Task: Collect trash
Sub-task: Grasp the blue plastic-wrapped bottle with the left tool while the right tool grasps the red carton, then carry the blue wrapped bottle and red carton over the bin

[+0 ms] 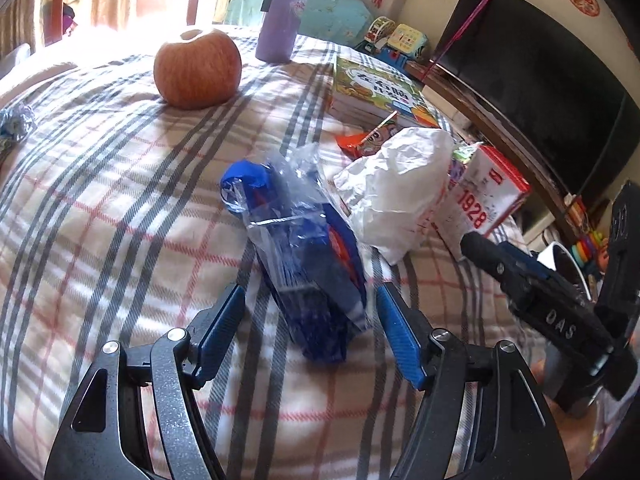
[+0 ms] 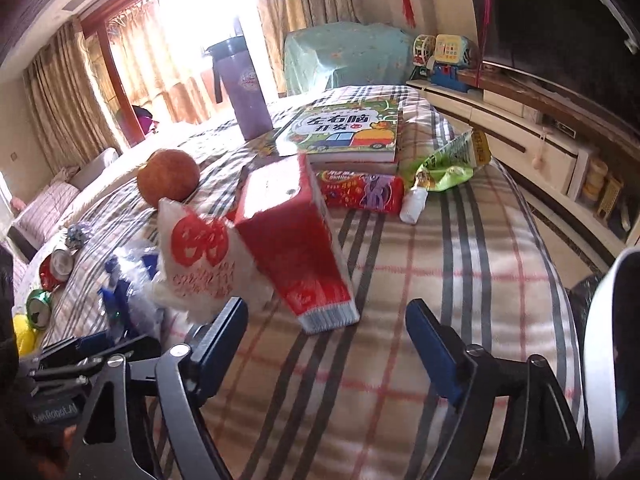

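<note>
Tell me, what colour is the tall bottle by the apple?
Purple bottle, dark lid; clearest in the right wrist view.

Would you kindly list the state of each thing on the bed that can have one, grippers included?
left gripper: open, astride the blue wrapper's near end
right gripper: open, nothing between the fingers
blue wrapper: crumpled, lying flat
white bag: crumpled, beside the wrapper
red box: lying tilted
purple bottle: upright, lid on
apple: whole, upright
book: closed, flat
green packet: torn open
</note>
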`<act>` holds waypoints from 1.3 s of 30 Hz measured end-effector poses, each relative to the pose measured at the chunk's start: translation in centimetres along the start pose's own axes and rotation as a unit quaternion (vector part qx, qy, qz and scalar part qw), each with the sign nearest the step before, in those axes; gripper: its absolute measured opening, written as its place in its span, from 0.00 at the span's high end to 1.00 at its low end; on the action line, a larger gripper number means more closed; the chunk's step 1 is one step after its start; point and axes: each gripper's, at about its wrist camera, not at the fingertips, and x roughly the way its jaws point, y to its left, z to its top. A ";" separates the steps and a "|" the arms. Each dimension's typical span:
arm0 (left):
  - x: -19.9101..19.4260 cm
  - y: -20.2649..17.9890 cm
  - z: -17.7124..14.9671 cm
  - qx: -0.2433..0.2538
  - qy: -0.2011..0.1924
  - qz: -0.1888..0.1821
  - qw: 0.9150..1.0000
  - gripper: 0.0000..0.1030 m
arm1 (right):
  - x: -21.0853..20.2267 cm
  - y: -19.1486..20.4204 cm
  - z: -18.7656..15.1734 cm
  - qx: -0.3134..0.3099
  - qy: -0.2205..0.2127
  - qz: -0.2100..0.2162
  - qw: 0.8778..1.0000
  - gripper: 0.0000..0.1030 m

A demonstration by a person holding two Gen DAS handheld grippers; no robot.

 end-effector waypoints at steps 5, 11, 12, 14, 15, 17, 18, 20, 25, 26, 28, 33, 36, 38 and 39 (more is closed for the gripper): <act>0.2 -0.4 -0.3 0.017 -0.013 0.013 1.000 0.46 | 1.1 -0.5 0.5 0.010 0.006 -0.001 1.000 0.48; 0.0 -0.5 -0.5 0.024 -0.016 0.000 1.000 0.65 | 0.2 -0.6 0.0 0.015 -0.005 0.008 1.000 0.67; -0.2 -0.5 -0.6 0.026 -0.018 -0.002 1.000 0.65 | -0.1 -0.6 -0.2 0.016 -0.009 0.008 1.000 0.67; -0.6 -0.6 -0.9 0.031 -0.020 -0.004 0.999 0.66 | -0.8 -0.7 -0.7 0.020 -0.010 0.010 1.000 0.67; -0.8 -0.7 -1.1 0.034 -0.021 -0.006 0.999 0.67 | -1.0 -0.7 -0.9 0.022 -0.010 0.011 1.000 0.67; -1.4 -1.1 -1.6 0.041 -0.023 -0.008 0.999 0.67 | -1.8 -0.8 -1.5 0.027 -0.015 0.014 0.999 0.67; -1.6 -1.3 -1.9 0.045 -0.024 -0.010 0.999 0.67 | -2.3 -0.9 -2.0 0.030 -0.017 0.016 0.999 0.67; -2.2 -1.8 -2.5 0.056 -0.025 -0.017 0.998 0.67 | -3.2 -1.2 -2.7 0.037 -0.019 0.016 0.999 0.67; -3.4 -4.2 -3.9 0.091 -0.024 -0.042 0.995 0.67 | -5.1 -1.8 -4.3 0.052 -0.020 0.009 0.998 0.68; -3.5 -4.6 -4.0 0.097 -0.024 -0.046 0.994 0.67 | -5.3 -1.9 -4.4 0.055 -0.020 0.008 0.998 0.68; -4.0 -5.8 -4.3 0.112 -0.026 -0.055 0.992 0.67 | -6.2 -2.3 -5.1 0.062 -0.020 0.003 0.998 0.68; -4.4 -7.9 -4.7 0.138 -0.025 -0.076 0.987 0.67 | -8.0 -3.6 -6.1 0.078 -0.026 -0.007 0.997 0.68; -4.3 -8.9 -4.8 0.148 -0.022 -0.090 0.985 0.67 | -9.1 -4.5 -6.4 0.089 -0.031 -0.013 0.995 0.68; -4.3 -9.8 -5.0 0.158 -0.021 -0.096 0.983 0.67 | -9.8 -4.9 -6.7 0.094 -0.036 -0.017 0.995 0.68; -4.3 -10.2 -5.1 0.161 -0.020 -0.099 0.982 0.67 | -10.1 -5.2 -6.7 0.096 -0.038 -0.018 0.994 0.68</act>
